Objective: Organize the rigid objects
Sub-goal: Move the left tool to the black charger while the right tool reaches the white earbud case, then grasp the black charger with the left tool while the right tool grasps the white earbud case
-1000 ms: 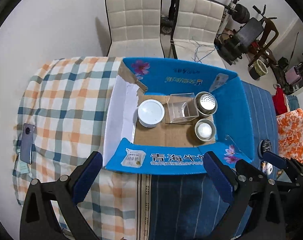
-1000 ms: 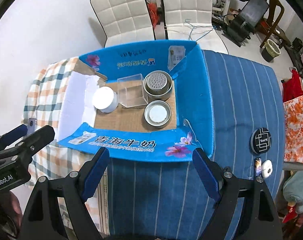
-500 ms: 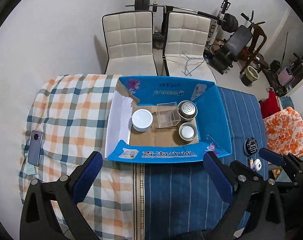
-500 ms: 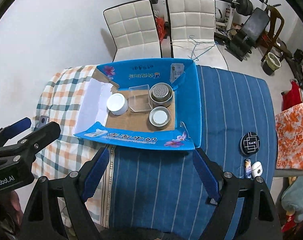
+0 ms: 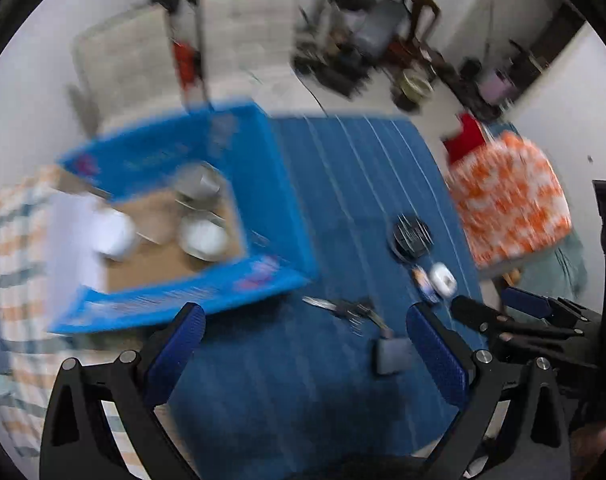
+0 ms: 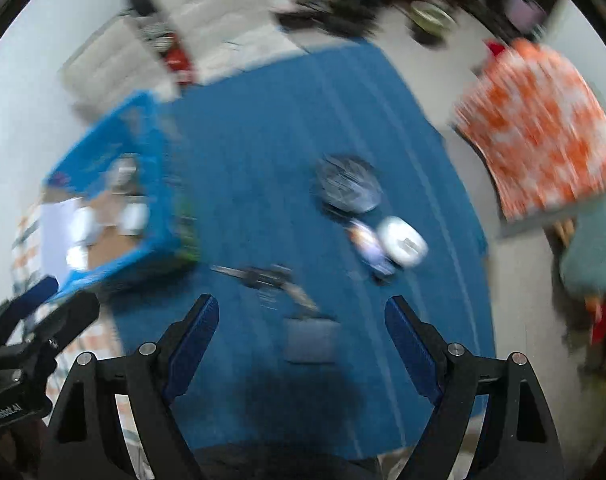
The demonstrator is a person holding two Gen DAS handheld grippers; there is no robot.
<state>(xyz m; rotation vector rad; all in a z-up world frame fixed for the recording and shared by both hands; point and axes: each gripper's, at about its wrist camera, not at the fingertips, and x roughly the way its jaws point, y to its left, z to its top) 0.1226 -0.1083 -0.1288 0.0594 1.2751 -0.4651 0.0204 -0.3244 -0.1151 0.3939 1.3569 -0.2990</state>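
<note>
Desk under blue striped cloth | small grey flat rectangular object lies between right gripper fingers, nearer than left gripper | both wide open, empty | blue cardboard box far left

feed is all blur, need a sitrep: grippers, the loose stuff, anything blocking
Left gripper and right gripper open, empty. Loose items on blue cloth, outside box: black disc, white case. Nothing blocking.

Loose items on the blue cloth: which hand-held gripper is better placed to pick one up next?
Probably the right hand-held gripper: open, with the small grey block between its fingers. For the left hand-held gripper it sits off-centre.
</note>
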